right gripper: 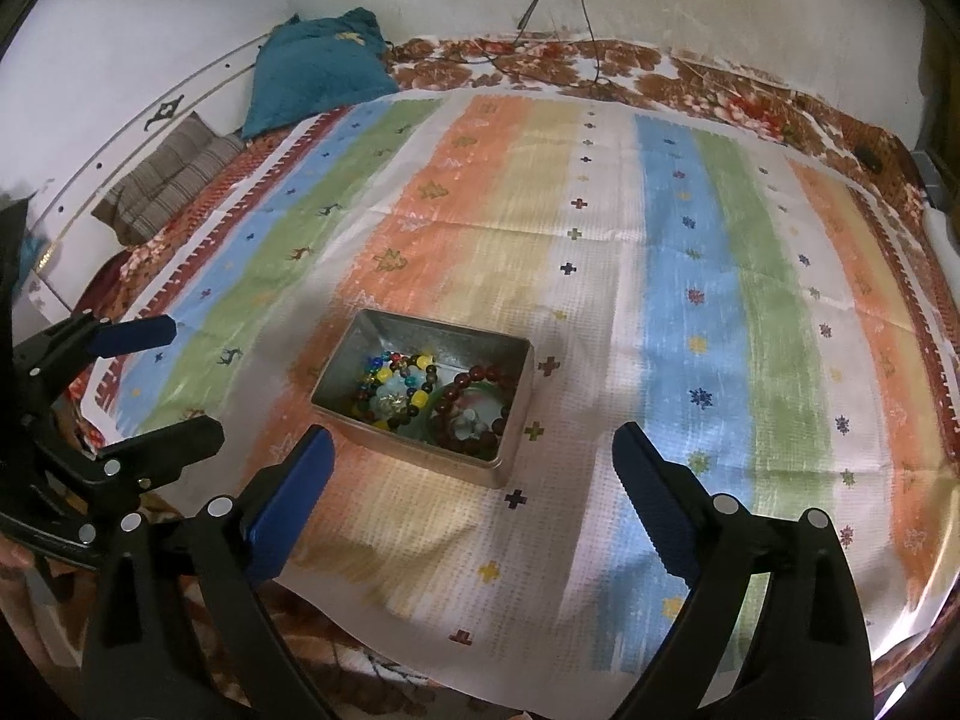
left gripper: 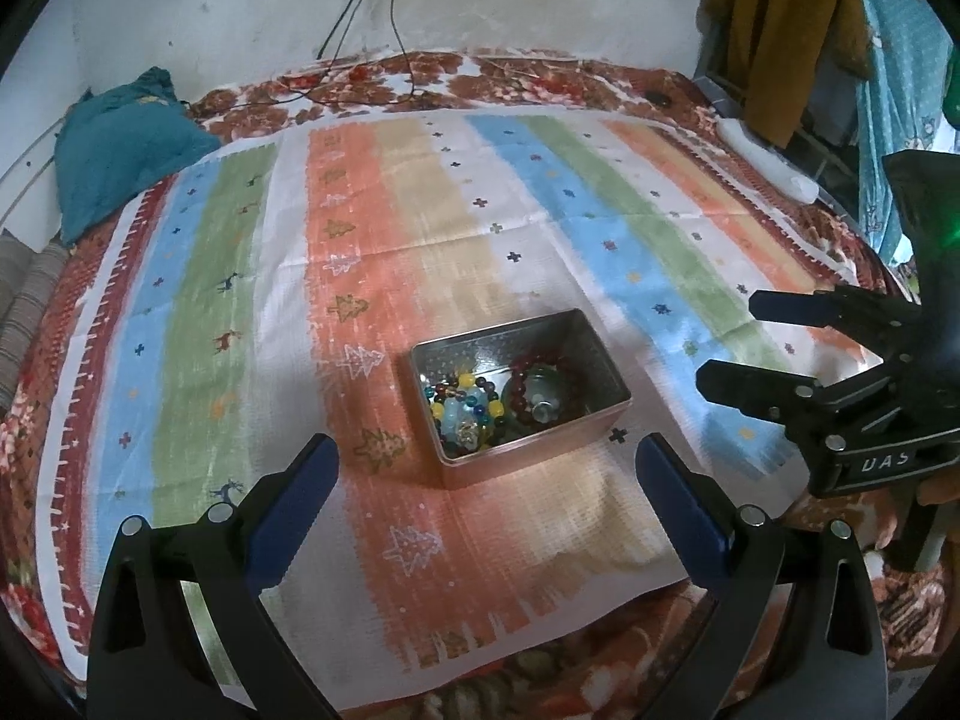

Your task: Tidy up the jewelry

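Note:
An open metal tin (left gripper: 603, 360) (right gripper: 384, 330) sits on a striped cloth (left gripper: 420, 228) (right gripper: 660, 252) spread over a bed. Inside it lie a multicoloured bead bracelet (left gripper: 462, 402) (right gripper: 393, 387) and a dark red bead bracelet (left gripper: 546, 381) (right gripper: 480, 399) around a pale green round piece. My left gripper (left gripper: 487, 450) (right gripper: 193, 378) is open, held just short of the tin, with nothing between its blue pads. My right gripper (right gripper: 473, 439) (left gripper: 729, 339) is open too, on the tin's right side, and holds nothing.
A teal pillow (left gripper: 114, 150) (right gripper: 318, 72) and a brown checked cushion (right gripper: 168, 180) lie at the far left. Cables (left gripper: 384, 30) hang down the back wall onto a floral bedsheet (left gripper: 540, 78). Clothes (left gripper: 780, 30) hang at the right, with a white object (left gripper: 768, 162) below them.

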{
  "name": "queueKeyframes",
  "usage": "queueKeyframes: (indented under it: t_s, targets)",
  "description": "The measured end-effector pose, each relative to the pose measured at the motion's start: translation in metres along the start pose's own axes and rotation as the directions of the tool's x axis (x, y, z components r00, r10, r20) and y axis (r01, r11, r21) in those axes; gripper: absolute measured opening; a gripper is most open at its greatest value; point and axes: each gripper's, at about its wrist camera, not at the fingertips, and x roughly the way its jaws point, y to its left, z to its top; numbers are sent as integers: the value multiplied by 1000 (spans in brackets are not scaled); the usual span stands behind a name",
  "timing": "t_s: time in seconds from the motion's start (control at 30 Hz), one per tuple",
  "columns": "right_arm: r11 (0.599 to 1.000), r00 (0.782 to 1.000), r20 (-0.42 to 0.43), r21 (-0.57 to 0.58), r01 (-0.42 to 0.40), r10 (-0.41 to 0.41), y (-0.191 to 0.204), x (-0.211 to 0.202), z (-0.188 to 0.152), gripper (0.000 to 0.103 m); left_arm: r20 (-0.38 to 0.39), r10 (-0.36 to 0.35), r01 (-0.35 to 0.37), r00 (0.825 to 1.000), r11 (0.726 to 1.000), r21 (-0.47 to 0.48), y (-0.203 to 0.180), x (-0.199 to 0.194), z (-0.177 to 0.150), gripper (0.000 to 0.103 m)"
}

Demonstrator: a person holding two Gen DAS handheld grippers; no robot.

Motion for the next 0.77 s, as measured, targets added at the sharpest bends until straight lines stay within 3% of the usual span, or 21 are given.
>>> queueKeyframes:
  t_s: [0.77]
  targets:
    - [1000, 999, 36, -14, -3, 4, 7, -14, -5, 97, 24, -20, 21, 1000, 999, -38, -1, -11, -1, 97]
